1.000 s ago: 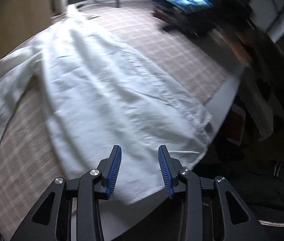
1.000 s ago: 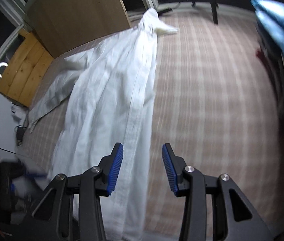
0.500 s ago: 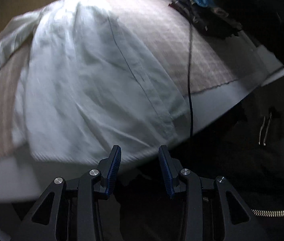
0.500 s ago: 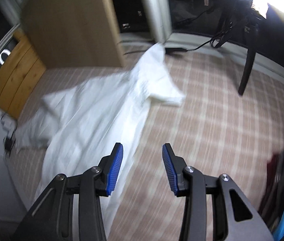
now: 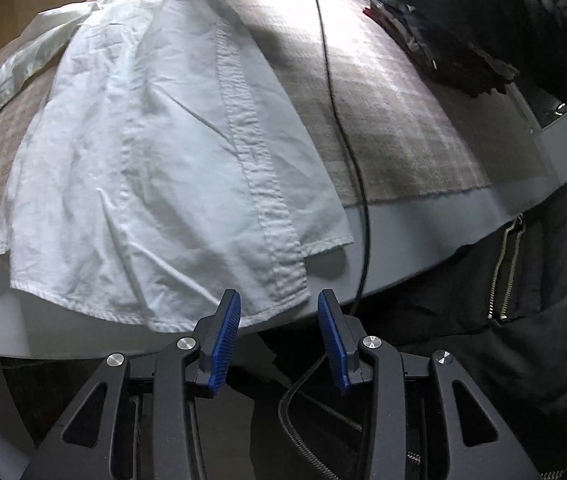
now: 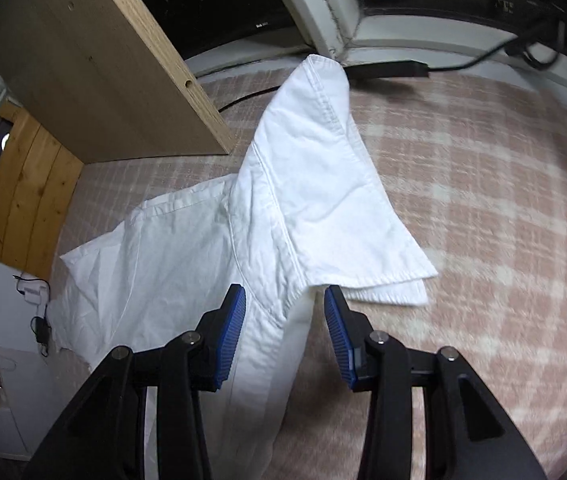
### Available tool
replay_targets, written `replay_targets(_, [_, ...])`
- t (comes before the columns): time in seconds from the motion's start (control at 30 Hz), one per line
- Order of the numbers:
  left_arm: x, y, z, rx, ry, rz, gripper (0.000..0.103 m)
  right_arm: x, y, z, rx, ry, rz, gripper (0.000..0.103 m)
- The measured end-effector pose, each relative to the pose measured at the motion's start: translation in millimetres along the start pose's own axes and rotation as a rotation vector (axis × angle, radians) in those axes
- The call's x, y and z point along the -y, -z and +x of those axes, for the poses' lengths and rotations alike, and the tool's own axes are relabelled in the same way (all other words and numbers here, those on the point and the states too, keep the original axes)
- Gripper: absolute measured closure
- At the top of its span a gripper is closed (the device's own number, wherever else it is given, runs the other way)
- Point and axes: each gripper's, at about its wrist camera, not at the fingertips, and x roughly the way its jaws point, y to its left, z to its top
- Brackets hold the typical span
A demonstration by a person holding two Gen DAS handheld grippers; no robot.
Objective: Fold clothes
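A white button-up shirt (image 5: pixel 171 152) lies lengthwise on a plaid cloth (image 5: pixel 395 120) over a grey table. Its hem overhangs the cloth at the near table edge. My left gripper (image 5: pixel 279 316) hovers open just off that hem, by the bottom of the button placket, with nothing between its blue pads. In the right wrist view the shirt's collar (image 6: pixel 335 184) and shoulder lie crumpled at the far end. There my right gripper (image 6: pixel 285 312) stands open over the placket just below the collar, and the cloth lies under the gap, not pinched.
A black cable (image 5: pixel 339 120) runs over the plaid cloth right of the shirt. Dark clothes (image 5: pixel 463 40) are piled at the far right, and a person's black zipped jacket (image 5: pixel 523 280) is near the table edge. A wooden board (image 6: pixel 95 60) leans behind the collar.
The left gripper has pulled back along the shirt to its hem at the table edge. The right gripper has travelled up the placket from mid-shirt to the collar. Both stayed open.
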Motion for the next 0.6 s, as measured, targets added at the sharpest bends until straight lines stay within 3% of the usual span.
replay_targets(0.07, [6,0,1,0.000,0.015,0.006,0.060,-3,-1,0,0.014,-0.004,-0.021,0.063])
replay_targets(0.13, [14,0,4,0.000,0.015,0.022,0.057,-7,-2,1,0.015,-0.005,-0.041,0.071])
replay_targets(0.2, [18,-1,7,0.000,-0.006,0.047,0.057,-9,-4,3,0.004,-0.004,-0.062,0.090])
replay_targets(0.23, [17,-3,9,0.001,-0.004,0.040,0.057,-11,-5,4,0.003,0.003,-0.079,0.094])
replay_targets(0.47, [15,-12,25,0.013,-0.019,0.021,0.058,-24,-6,6,0.004,0.029,-0.163,0.097])
replay_targets(0.57, [10,-14,30,0.021,-0.017,0.009,0.067,-24,-8,4,0.007,0.019,-0.162,0.098])
replay_targets(0.6, [6,-14,31,0.020,-0.011,-0.008,0.083,-25,-9,2,0.009,0.020,-0.165,0.099])
